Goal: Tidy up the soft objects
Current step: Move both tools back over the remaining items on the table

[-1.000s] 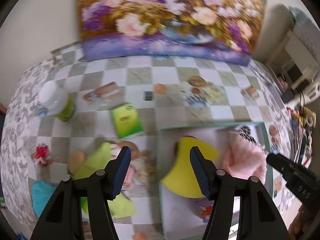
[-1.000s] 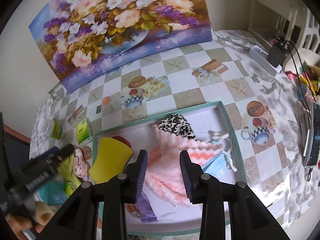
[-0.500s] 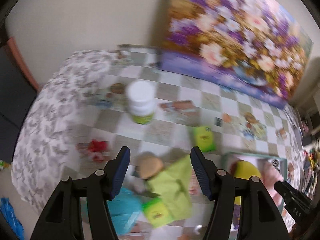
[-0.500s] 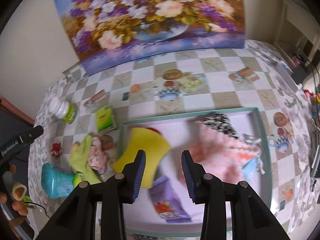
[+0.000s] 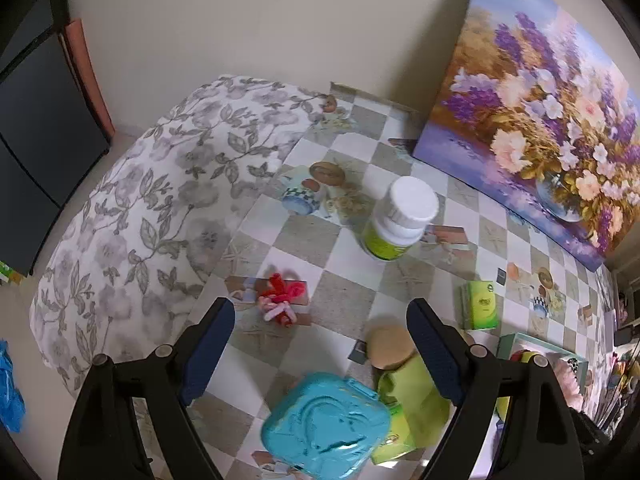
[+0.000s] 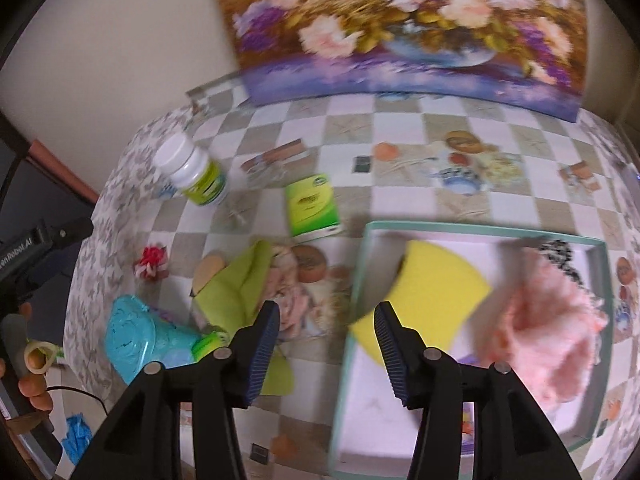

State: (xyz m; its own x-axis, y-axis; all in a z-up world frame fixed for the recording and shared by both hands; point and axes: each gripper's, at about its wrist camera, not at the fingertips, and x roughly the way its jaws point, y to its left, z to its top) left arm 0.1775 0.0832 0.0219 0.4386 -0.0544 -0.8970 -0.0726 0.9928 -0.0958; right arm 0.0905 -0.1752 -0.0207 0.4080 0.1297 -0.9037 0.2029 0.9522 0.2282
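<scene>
My left gripper (image 5: 322,344) hangs over the left part of the table, its jaws opening with nothing held between them. Below it lie a red and pink scrunchie (image 5: 280,296), a tan round puff (image 5: 390,346), a lime cloth (image 5: 416,396) and a teal case (image 5: 326,424). My right gripper (image 6: 326,344) hovers above the left rim of the teal-edged tray (image 6: 356,280), jaws opening and empty. In the tray lie a yellow sponge (image 6: 432,292), a pink fluffy cloth (image 6: 548,320) and a spotted cloth (image 6: 560,256). Left of the tray are the lime cloth (image 6: 236,288) and a pink patterned rag (image 6: 288,292).
A white-capped bottle (image 5: 400,220) and a green box (image 5: 480,306) stand on the checked tablecloth. A flower painting (image 5: 540,100) leans against the back wall. The table's left edge drops off beyond the floral cloth (image 5: 140,208). A person's hand (image 6: 24,360) holds the left gripper's handle.
The left gripper swung left from over the tray to the table's left part and its jaws widened. The right gripper moved left from the pink cloth to the tray's left rim, jaws widening.
</scene>
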